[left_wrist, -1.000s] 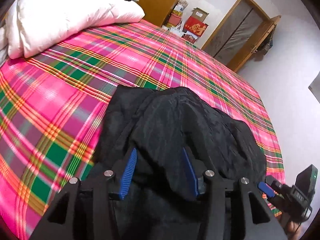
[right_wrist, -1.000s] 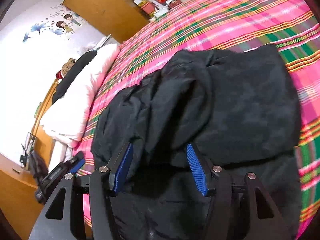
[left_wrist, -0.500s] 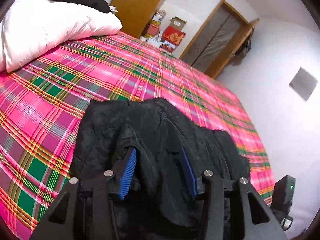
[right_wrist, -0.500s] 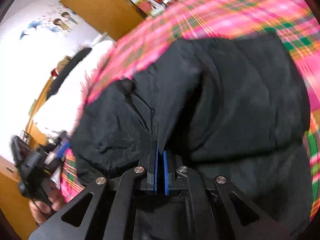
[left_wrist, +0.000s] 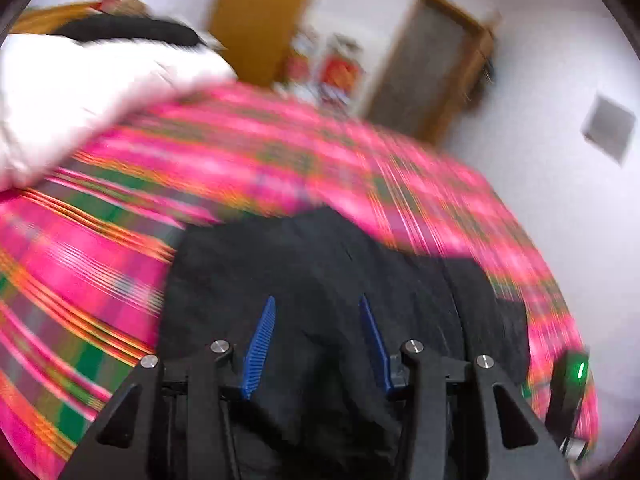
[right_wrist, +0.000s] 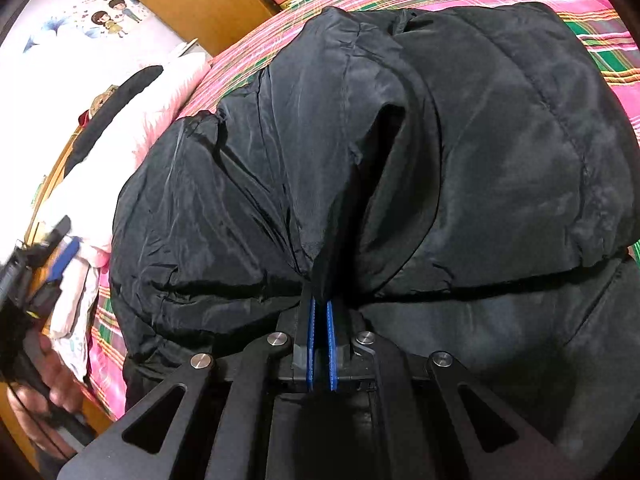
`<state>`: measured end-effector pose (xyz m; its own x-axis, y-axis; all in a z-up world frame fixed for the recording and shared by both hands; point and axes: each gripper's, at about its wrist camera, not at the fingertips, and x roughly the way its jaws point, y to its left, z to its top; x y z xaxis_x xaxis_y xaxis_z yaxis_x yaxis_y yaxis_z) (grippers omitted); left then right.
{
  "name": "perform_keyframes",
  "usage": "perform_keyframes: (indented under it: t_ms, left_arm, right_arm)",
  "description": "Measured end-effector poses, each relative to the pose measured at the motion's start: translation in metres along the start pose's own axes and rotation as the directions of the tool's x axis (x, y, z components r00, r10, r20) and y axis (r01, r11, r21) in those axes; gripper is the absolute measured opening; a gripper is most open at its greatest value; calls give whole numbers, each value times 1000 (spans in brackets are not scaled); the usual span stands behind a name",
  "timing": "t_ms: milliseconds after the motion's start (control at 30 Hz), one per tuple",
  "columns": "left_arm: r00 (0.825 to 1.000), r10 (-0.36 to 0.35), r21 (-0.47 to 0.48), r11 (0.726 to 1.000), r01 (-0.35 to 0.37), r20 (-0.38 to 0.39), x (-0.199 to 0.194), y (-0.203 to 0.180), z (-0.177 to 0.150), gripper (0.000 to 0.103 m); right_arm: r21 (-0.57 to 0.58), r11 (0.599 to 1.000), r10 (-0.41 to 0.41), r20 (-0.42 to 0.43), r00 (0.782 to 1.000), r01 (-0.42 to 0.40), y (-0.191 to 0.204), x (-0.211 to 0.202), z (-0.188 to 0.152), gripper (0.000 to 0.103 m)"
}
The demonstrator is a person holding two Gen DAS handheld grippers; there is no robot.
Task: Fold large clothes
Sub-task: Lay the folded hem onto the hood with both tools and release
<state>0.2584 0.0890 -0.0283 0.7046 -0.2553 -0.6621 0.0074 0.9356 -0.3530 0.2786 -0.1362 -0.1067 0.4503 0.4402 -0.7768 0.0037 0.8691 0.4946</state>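
Jacket (right_wrist: 460,152): one black padded garment is seen, lying on the plaid bedspread (right_wrist: 600,52) and filling the centre of the right view. A fold of it is pinched between the pressed-together blue pads of the right gripper (right_wrist: 320,312). The left gripper (left_wrist: 316,316) is held spread over the jacket, nothing between its two pads. One white pillow (left_wrist: 80,92) is seen upper left. The left view is motion-blurred, so the boxes beside the one door (left_wrist: 432,64) cannot be read. A cartoon-couple wall sticker (right_wrist: 110,16) is seen; no writing is legible.
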Motion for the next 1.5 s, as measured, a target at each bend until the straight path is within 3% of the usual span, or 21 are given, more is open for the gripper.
perform_keyframes:
  t_ms: [100, 133, 200, 233, 267, 400, 500, 633, 733, 800, 867, 933, 1133, 1233, 1300, 1400, 1500]
  left_arm:
    - [980, 82, 31, 996, -78, -183, 43, 3, -24, 46]
    - [972, 96, 28, 995, -92, -214, 54, 9, -32, 46]
    - [976, 80, -5, 997, -83, -202, 60, 15, -37, 46]
    - [977, 88, 2, 996, -89, -195, 60, 15, -37, 46]
    - [977, 103, 16, 995, -102, -188, 61, 12, -38, 46]
    - [974, 119, 9, 993, -119, -195, 59, 7, -36, 45]
    - [977, 100, -17, 994, -105, -189, 37, 8, -30, 43]
    - [994, 104, 16, 994, -104, -31, 5, 6, 0, 43]
    - [990, 130, 45, 990, -132, 46, 6, 12, 20, 43]
    - [989, 147, 32, 989, -147, -10, 28, 25, 21, 43]
    - [971, 197, 15, 980, -197, -136, 58, 43, 8, 43]
    - [960, 203, 22, 979, -202, -194, 77, 52, -9, 44]
    - [955, 243, 54, 970, -237, -167, 83, 44, -18, 44]
    - [957, 229, -5, 972, -234, -176, 71, 46, -14, 43]
    - [964, 226, -26, 972, -231, -142, 51, 43, -8, 40]
    - [986, 163, -15, 986, -164, -37, 12, 27, -3, 40]
    - [998, 66, 59, 996, -66, 9, -4, 4, -9, 40]
  right_arm:
    - [14, 1000, 13, -3, 1000, -13, -3, -7, 1, 7]
    - [18, 1000, 20, -5, 1000, -19, -6, -12, 1, 16]
    - [19, 1000, 14, -8, 1000, -14, -10, -20, 0, 27]
    - [13, 1000, 0, -4, 1000, 0, -10, -27, -1, 39]
    - [1, 1000, -5, 5, 1000, 5, -9, -36, -1, 41]
    - [-77, 996, -41, 103, 994, 49, 8, -77, 4, 41]
    - [-137, 987, -63, 183, 981, 89, 24, -97, 20, 41]
    - [-197, 971, -87, 224, 971, 133, 38, -87, 47, 41]
    - [-234, 955, -130, 226, 965, 183, 40, -63, 60, 40]
    - [-236, 945, -178, 203, 963, 225, 34, -40, 68, 39]
    - [-210, 939, -240, 167, 956, 273, 14, -18, 69, 33]
    - [-191, 949, -228, 144, 963, 253, -7, -9, 65, 32]
    - [-215, 941, -232, 147, 962, 260, -21, -4, 54, 32]
    - [-168, 955, -227, 122, 966, 246, -17, -17, 60, 32]
    - [-160, 956, -219, 164, 962, 245, -5, -42, 59, 32]
    - [-193, 965, -129, 240, 962, 178, 17, -79, 43, 32]
    - [-261, 957, -67, 227, 972, 127, 42, -79, 25, 32]
